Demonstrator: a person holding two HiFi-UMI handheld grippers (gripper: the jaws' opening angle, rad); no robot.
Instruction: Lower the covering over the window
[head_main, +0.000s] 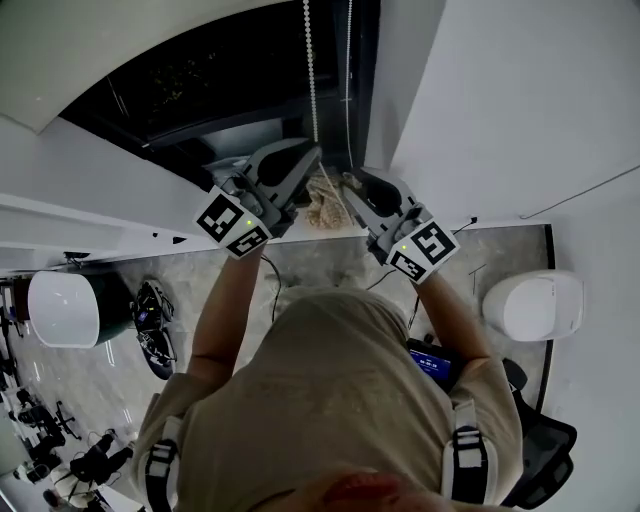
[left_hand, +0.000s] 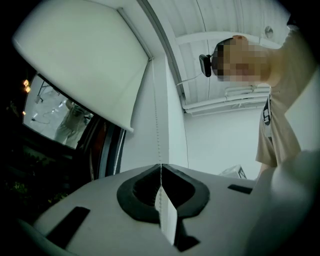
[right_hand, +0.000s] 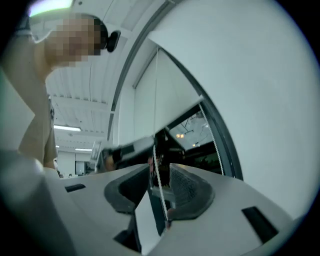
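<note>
Left gripper view: left tool (left_hand: 161, 166) pinching bead cord (left_hand: 158, 135), right tool (right_hand: 161, 167) spread around it, blind (left_hand: 80, 65) partly down; hand-over-hand pulling under way, next likely left draws down.

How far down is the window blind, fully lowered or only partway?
Only partway. In the left gripper view the blind stops at its bottom edge, and dark window glass shows uncovered beyond it.
</note>
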